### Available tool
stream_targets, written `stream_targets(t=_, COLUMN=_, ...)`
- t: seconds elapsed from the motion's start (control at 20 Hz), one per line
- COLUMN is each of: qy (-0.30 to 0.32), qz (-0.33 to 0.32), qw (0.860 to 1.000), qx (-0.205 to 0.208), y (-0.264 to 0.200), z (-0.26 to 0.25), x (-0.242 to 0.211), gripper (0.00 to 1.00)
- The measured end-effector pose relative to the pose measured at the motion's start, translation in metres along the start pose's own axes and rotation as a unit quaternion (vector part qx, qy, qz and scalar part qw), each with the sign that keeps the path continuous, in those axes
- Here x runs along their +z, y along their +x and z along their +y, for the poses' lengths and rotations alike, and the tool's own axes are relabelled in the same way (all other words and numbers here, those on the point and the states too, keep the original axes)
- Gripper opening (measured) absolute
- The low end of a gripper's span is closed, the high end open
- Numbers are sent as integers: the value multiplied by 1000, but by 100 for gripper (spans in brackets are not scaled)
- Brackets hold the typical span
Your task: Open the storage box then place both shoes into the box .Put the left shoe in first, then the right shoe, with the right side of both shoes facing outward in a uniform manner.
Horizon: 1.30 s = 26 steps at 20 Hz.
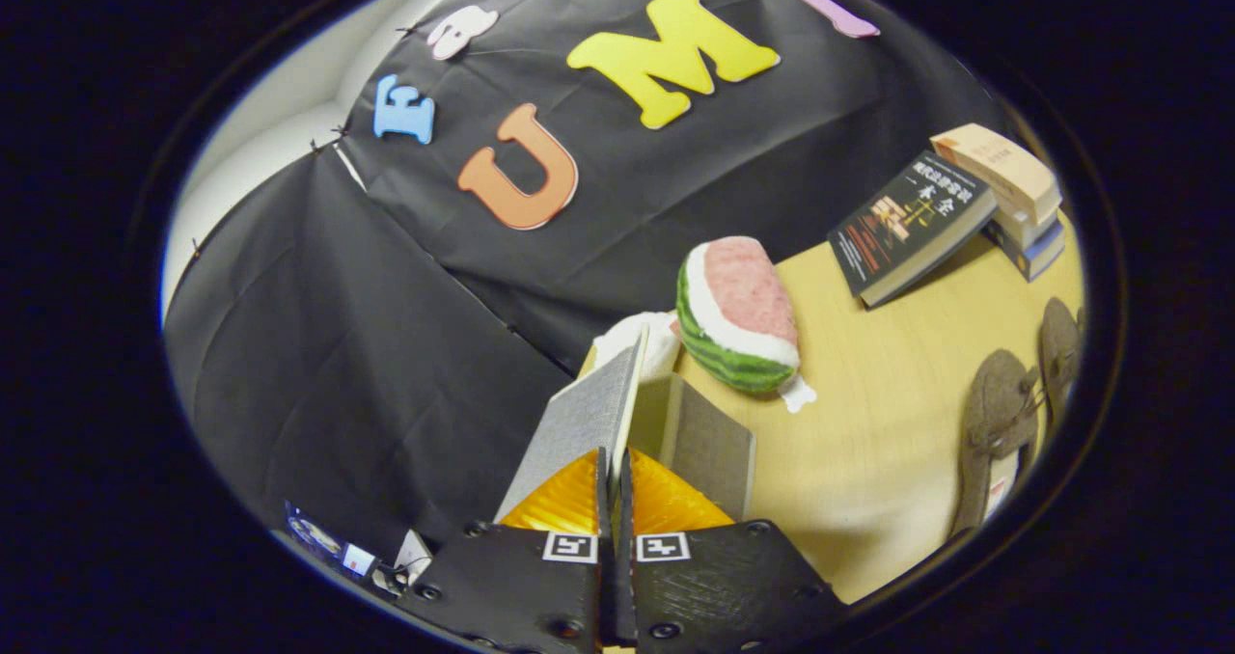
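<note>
Pinching the raised lid (585,413) edge between both fingers, gripper (614,480) nearly closed, box (702,440) just ahead and partly open. Risking slip of the thin lid from the shallow grip, dropping it shut, or dragging the light box toward the table (868,442) edge. Shoes (999,422) waiting well off right, beyond the box; watermelon plush (738,316) crowding just behind it.
</note>
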State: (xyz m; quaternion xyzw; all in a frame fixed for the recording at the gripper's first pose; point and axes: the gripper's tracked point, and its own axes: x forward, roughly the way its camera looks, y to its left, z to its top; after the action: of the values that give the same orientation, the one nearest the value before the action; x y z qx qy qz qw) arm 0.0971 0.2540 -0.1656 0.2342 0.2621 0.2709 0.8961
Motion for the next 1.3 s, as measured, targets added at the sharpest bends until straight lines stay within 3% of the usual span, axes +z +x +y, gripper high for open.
stream_targets(t=0.25, qy=-72, qz=-26, qw=996, qx=43, y=-6, z=91, x=28, gripper=0)
stream_targets(t=0.45, qy=-115, qz=-33, qw=991, qx=62, y=19, z=155, x=28, gripper=5)
stream_targets(t=0.55, qy=-133, qz=-30, qw=988, qx=74, y=30, z=182, x=20, gripper=15)
stream_targets(t=0.65, qy=-152, qz=-26, qw=984, qx=89, y=40, z=209, x=7, gripper=19)
stream_targets(t=0.9, qy=-220, qz=-13, qw=966, qx=133, y=54, z=263, x=-32, gripper=81)
stream_targets(t=1.05, qy=-226, qz=-21, qw=965, qx=128, y=54, z=266, x=-31, gripper=86)
stream_targets(t=1.3, qy=-246, qz=-58, qw=965, qx=73, y=26, z=219, x=0, gripper=86)
